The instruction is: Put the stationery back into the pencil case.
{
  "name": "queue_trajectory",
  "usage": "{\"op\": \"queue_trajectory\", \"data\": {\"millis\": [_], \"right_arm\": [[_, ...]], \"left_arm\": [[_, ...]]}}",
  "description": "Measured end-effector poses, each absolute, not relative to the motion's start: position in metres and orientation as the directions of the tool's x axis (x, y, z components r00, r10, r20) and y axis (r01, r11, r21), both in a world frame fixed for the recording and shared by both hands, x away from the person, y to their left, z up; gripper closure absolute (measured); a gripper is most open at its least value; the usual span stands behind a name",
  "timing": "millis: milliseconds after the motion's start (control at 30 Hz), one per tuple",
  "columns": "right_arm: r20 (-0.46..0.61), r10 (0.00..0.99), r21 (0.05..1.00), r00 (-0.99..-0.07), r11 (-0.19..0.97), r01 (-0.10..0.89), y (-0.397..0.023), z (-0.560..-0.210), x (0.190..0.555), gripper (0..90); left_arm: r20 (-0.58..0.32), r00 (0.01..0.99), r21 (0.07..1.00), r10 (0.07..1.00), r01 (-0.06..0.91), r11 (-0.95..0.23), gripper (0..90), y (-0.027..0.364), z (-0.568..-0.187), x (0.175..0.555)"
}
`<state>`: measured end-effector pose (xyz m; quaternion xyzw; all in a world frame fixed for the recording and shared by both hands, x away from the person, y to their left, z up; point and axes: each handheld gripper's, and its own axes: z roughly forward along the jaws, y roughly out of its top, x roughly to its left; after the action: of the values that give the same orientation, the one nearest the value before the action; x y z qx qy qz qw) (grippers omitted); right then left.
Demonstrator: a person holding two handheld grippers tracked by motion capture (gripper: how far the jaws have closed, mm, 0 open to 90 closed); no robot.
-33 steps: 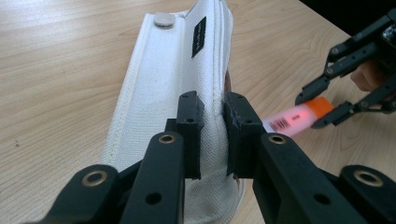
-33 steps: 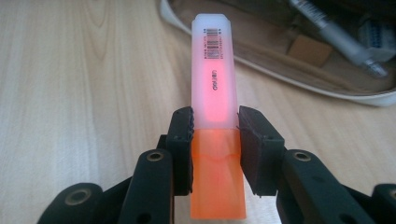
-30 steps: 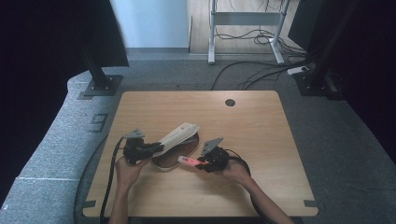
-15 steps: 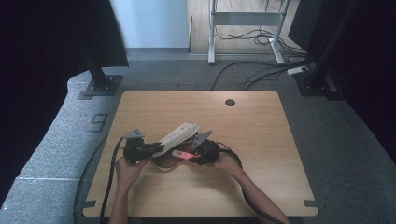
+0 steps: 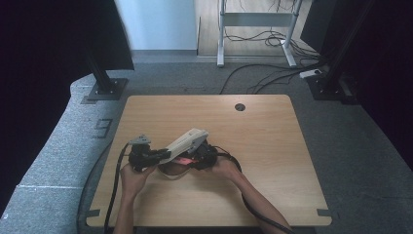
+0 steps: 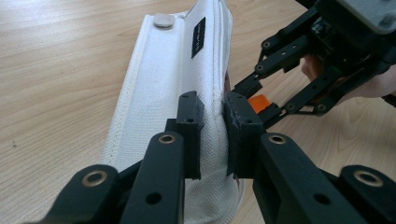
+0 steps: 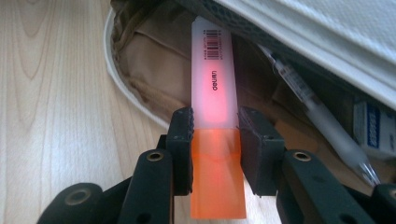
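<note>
Two claws work: left claw (image 6: 212,135) pinches the pencil case (image 6: 173,79) flap; right claw (image 7: 215,149), clamping the highlighter (image 7: 212,93), has slid it to the opening.

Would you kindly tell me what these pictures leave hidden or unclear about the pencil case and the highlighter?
- Highlighter far end: right gripper view, under the white pencil case flap.
- Case interior: the flap covers it; a clear pen shows partly.
- Blue-printed item: cut by the right edge.
- High view: the highlighter is too small to read.
</note>
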<state>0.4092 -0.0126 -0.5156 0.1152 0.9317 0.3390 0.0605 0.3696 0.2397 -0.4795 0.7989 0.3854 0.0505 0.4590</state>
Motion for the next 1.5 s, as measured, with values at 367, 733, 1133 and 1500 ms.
{"op": "queue_trajectory", "data": {"millis": [367,733,1133,1500], "right_arm": [[-0.043,0.224,0.643,-0.974,0.752,0.144,0.009,-0.521,0.412,65.7],[-0.079,0.275,0.642,-0.958,0.75,0.162,0.004,-0.521,0.416,46.4],[-0.086,0.358,0.648,-0.93,0.729,0.22,-0.026,-0.522,0.418,50.4],[-0.075,0.397,0.663,-0.915,0.705,0.252,-0.028,-0.521,0.419,68.7]], "left_arm": [[-0.276,0.699,0.771,0.66,0.571,-0.282,77.4,0.239,-0.48,0.37],[-0.279,0.699,0.771,0.659,0.572,-0.281,77.4,0.24,-0.48,0.37],[-0.28,0.698,0.771,0.659,0.573,-0.279,77.4,0.241,-0.48,0.37],[-0.279,0.699,0.77,0.658,0.572,-0.282,77.3,0.24,-0.48,0.37]]}}
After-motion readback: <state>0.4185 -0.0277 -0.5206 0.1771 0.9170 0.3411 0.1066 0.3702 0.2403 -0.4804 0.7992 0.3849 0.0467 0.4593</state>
